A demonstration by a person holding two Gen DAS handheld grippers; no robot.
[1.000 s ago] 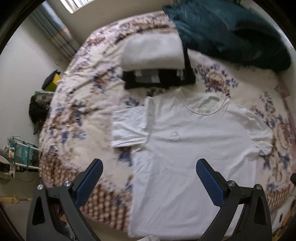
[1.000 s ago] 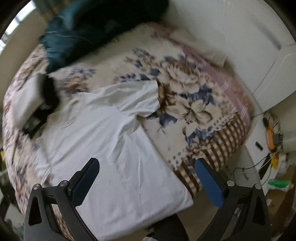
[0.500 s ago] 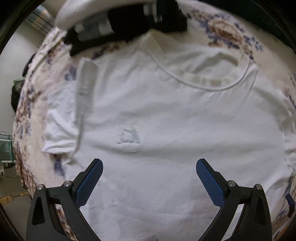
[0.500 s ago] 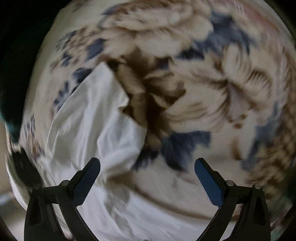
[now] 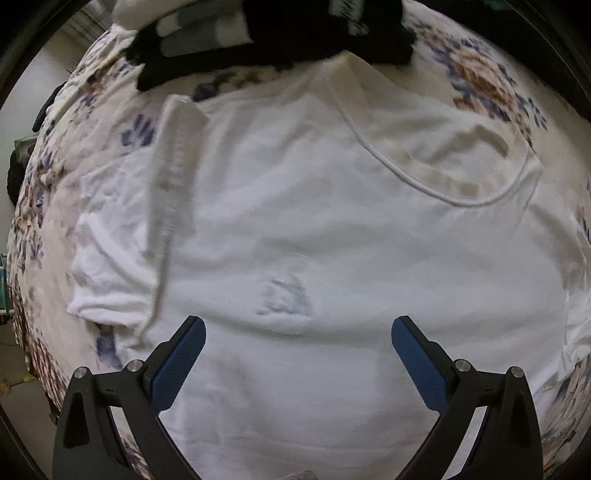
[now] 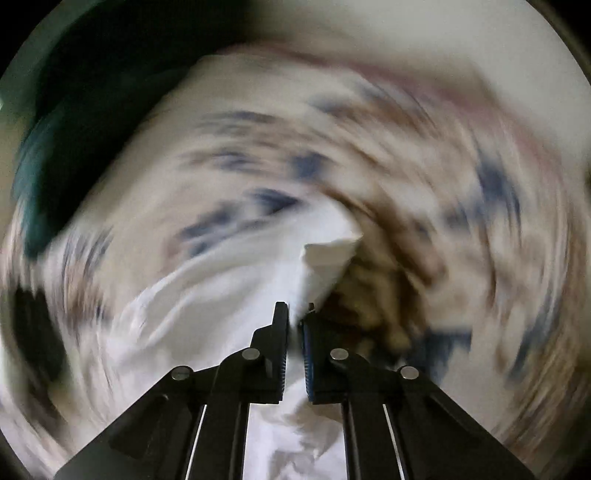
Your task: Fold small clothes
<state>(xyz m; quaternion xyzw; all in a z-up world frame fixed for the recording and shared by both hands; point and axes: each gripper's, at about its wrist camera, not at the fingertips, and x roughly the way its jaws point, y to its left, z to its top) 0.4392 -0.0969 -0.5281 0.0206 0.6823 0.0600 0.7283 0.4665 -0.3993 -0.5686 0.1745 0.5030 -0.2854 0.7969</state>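
A white T-shirt lies flat, front up, on the floral bedspread; its left sleeve is partly folded in with a raised crease. My left gripper is open, hovering low over the shirt's chest just below a small embossed logo. My right gripper is shut on the shirt's right sleeve, which lifts in a peak off the bed. The right wrist view is heavily blurred.
Folded black and white clothes are stacked just beyond the shirt's collar. A dark teal blanket lies at the far left of the right wrist view. The bed edge and floor show at lower left.
My left gripper has come down close over the shirt's chest, still open. My right gripper moved in on the right sleeve and closed on it.
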